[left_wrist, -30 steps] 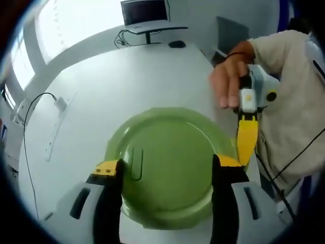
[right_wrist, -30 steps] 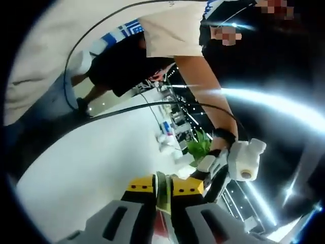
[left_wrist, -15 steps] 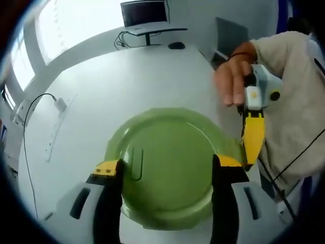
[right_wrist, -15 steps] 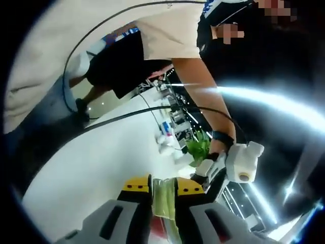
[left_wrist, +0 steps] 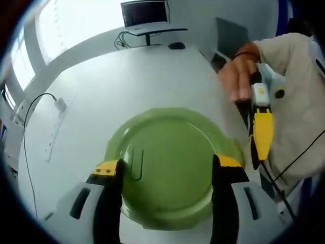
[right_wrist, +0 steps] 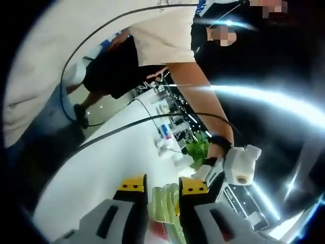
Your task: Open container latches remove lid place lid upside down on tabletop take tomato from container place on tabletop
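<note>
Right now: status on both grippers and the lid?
Left gripper open, jaws straddling green lid. Right gripper jaws parted around the lid's latch edge, not clamped. Lid on; tomato unseen. White table; nothing blocking.

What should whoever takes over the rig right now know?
Left gripper: open, jaws astride the round green plastic container lid on the white tabletop.
Right gripper: by the lid's rim, jaws either side of a translucent green latch; grip unclear.
Done: nothing confirmed; the lid is on.
Left: finish latches, lift lid, lay it upside down, take tomato out.
</note>
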Demonstrator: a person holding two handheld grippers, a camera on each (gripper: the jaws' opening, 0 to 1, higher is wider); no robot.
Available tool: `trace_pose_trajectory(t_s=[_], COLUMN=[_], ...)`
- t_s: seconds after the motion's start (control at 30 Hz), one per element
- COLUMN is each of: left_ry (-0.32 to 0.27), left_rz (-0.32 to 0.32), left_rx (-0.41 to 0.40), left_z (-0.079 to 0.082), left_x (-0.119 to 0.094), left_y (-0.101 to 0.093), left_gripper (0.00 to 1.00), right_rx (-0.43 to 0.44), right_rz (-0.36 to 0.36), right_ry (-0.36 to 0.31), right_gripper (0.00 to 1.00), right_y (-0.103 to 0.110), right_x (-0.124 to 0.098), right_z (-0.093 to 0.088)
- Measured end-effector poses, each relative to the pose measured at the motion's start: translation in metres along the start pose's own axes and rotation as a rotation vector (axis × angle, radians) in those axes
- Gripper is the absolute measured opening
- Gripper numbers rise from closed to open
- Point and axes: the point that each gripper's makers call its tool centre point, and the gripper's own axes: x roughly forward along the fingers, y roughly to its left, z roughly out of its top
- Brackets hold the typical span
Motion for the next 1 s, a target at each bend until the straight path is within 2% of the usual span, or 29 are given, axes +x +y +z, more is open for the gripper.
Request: trace_pose_trajectory(t_s=[0.27,0.4,0.53,1.0], left_ry=[-0.001,-0.002,-0.002,-0.012], left_rz=[0.0,0.001,-0.001,-0.001], left_rx=[0.001,0.001,0.001,0.001], left_z=[-0.001,-0.001,-0.002,-0.003], left_x=[-0.002,-0.003,-0.004,-0.005], left_y=[-0.006,-0.011,-0.007,0.002], left_gripper=[0.65,0.65,0.65,0.65], right_rx=[-0.015,-0.006,0.021,0.019], right_rz=[-0.019,-0.053,-0.096,-0.148], right_ry=[-0.005,0.003,0.011,0.026], right_gripper=[0.21,0.21,0.21,0.2], right_y=[-0.012,-0.019,-0.029,-0.046], right_x=[-0.003,-0.005,-0.008,-0.015], right_z=[0.008,0.006,0.005,0.004])
